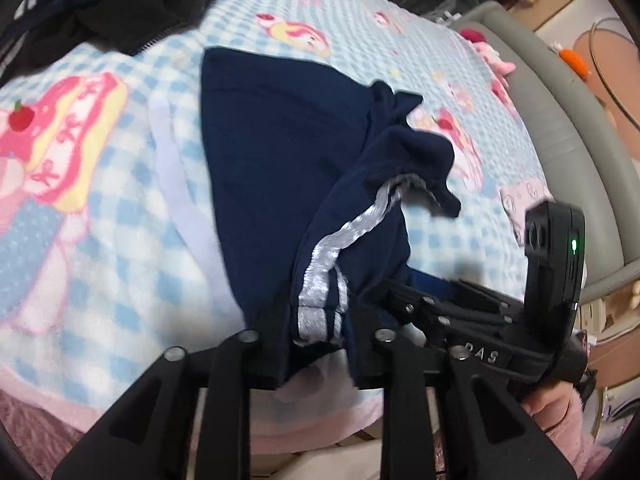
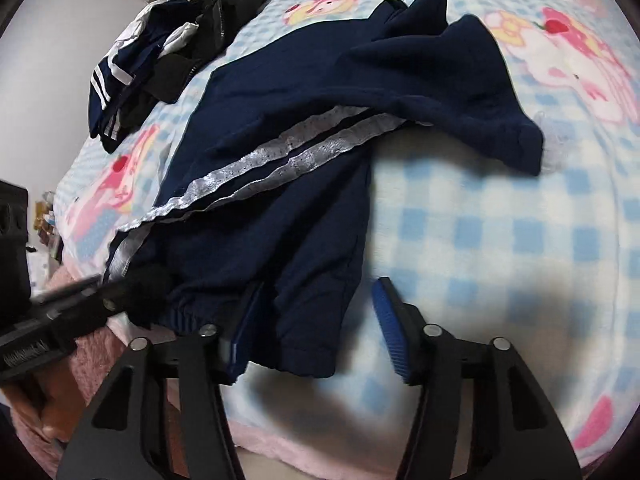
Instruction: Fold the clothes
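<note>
A navy garment [image 1: 280,140] with silver side stripes lies spread and partly bunched on the bed. My left gripper [image 1: 316,344] is at its near hem. The striped cloth is pinched between the narrowed fingers and hides the pads. In the right wrist view the same garment [image 2: 280,100] stretches away. There the left gripper [image 2: 140,292] clamps its edge at the far left. My right gripper [image 2: 316,332] stands open. The garment's near corner lies between its blue pads [image 2: 390,328] and covers part of the left one. The right gripper [image 1: 404,296] reaches into the cloth from the right.
A blue-checked cartoon blanket [image 1: 100,240] covers the bed. A pile of dark clothes with white stripes [image 2: 160,52] lies at the far side. A grey padded bed rail [image 1: 560,120] runs along the right. A hand in a pink fuzzy sleeve [image 1: 560,412] holds the right gripper.
</note>
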A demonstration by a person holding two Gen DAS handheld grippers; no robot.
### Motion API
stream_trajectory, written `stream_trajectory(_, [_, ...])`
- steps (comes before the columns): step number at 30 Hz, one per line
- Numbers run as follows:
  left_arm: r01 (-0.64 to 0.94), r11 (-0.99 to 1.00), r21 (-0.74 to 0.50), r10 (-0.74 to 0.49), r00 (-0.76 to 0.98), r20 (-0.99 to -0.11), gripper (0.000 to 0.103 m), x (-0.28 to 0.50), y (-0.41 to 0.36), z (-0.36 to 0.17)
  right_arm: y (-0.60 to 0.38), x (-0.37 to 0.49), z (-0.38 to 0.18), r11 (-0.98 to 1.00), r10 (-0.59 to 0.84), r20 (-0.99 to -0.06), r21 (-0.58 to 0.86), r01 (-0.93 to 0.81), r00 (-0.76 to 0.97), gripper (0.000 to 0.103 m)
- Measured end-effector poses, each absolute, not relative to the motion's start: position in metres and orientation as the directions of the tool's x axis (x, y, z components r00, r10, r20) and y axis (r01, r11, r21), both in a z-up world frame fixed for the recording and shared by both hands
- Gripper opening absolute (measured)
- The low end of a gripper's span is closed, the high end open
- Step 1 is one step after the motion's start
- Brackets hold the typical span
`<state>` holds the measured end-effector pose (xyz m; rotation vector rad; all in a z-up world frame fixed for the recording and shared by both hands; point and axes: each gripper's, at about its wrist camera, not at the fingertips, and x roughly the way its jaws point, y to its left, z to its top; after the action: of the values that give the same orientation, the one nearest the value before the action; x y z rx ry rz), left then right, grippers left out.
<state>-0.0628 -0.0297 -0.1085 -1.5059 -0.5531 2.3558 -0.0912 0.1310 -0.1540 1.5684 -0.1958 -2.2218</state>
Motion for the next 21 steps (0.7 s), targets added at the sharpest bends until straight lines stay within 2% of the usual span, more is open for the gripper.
stream_trajectory(2, [-0.033, -0.878, -0.478, 0.441, -0.443, -0.780, 0.049, -0.064, -0.038, -0.101, 0.134, -0.088, -0.148, -0.914, -0.385, -0.872, 0.317, 0.252, -0.301, 0.055])
stream_trajectory(3, [-0.030, -0.876, -0.481, 0.443, -0.442, -0.780, 0.051, -0.067, -0.041, -0.102, 0.136, -0.087, -0.145, -0.919, -0.374, -0.873, 0.303, 0.252, -0.313, 0.055])
stream_trajectory(6, [-0.022, -0.878, -0.479, 0.445, -0.409, -0.797, 0.052, -0.076, -0.041, -0.113, 0.140, -0.091, -0.148, -0.902, -0.424, -0.854, 0.367, 0.230, -0.303, 0.057])
stream_trajectory(8, [-0.016, -0.884, -0.467, 0.440, -0.360, -0.822, 0.052, -0.081, -0.037, -0.129, 0.140, -0.097, -0.155, -0.882, -0.465, -0.840, 0.414, 0.223, -0.279, 0.062])
stream_trajectory(10, [0.000, -0.889, -0.458, 0.431, -0.335, -0.838, 0.052, -0.080, -0.034, -0.144, 0.135, -0.100, -0.161, -0.869, -0.484, -0.837, 0.426, 0.253, -0.256, 0.069])
stream_trajectory(12, [0.017, -0.885, -0.464, 0.431, -0.347, -0.833, 0.052, -0.079, -0.037, -0.143, 0.130, -0.103, -0.162, -0.867, -0.480, -0.842, 0.413, 0.279, -0.247, 0.069])
stream_trajectory(14, [0.034, -0.881, -0.471, 0.430, -0.359, -0.829, 0.052, -0.078, -0.039, -0.142, 0.129, -0.104, -0.159, -0.869, -0.478, -0.839, 0.407, 0.282, -0.261, 0.061])
stream_trajectory(16, [0.050, -0.877, -0.478, 0.428, -0.371, -0.824, 0.052, -0.076, -0.042, -0.141, 0.133, -0.104, -0.158, -0.872, -0.476, -0.835, 0.405, 0.276, -0.276, 0.046])
stream_trajectory(18, [0.037, -0.879, -0.476, 0.431, -0.366, -0.825, 0.051, -0.075, -0.039, -0.140, 0.139, -0.101, -0.158, -0.884, -0.455, -0.841, 0.387, 0.263, -0.291, 0.037])
stream_trajectory(21, [-0.006, -0.885, -0.466, 0.439, -0.345, -0.830, 0.044, -0.072, -0.029, -0.138, 0.148, -0.094, -0.157, -0.905, -0.414, -0.853, 0.347, 0.246, -0.319, 0.027])
